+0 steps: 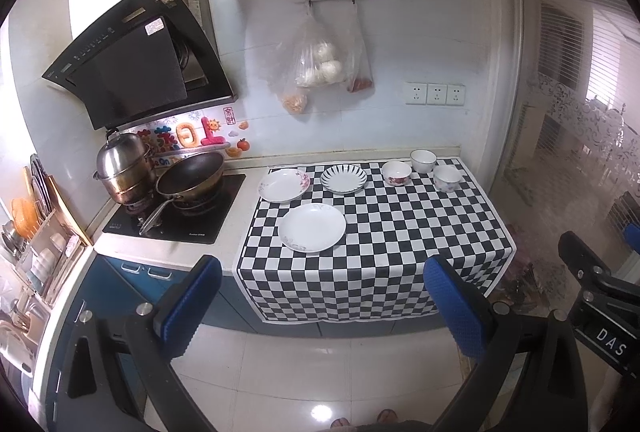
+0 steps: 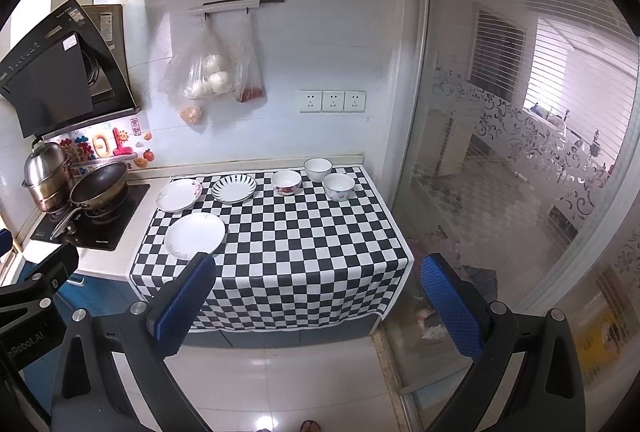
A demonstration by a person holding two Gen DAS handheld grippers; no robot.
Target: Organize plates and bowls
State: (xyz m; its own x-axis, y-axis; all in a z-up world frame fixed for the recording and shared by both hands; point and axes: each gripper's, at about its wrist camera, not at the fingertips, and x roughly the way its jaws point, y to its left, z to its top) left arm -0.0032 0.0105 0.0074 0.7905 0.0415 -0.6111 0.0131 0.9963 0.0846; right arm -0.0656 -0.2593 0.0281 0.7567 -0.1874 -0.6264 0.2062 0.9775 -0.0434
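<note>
From the left wrist, nothing is stacked yet: three plates and three bowls lie apart on the checked cloth (image 1: 372,232), so the whole job looks still ahead. The plain plate (image 1: 312,227) sits nearest, the floral plate (image 1: 284,185) and striped plate (image 1: 344,179) behind it, and the red-flower bowl (image 1: 396,173), rimmed bowl (image 1: 423,161) and third bowl (image 1: 447,178) cluster back right. All look empty. The left gripper (image 1: 320,308) hangs well back over the floor, jaws wide, holding nothing. Over to the right wrist: same spread, plates left, bowls right, none touching. The right gripper (image 2: 320,304) is wide too, empty, its left finger (image 2: 182,302) overlapping the plain plate's edge in view.
</note>
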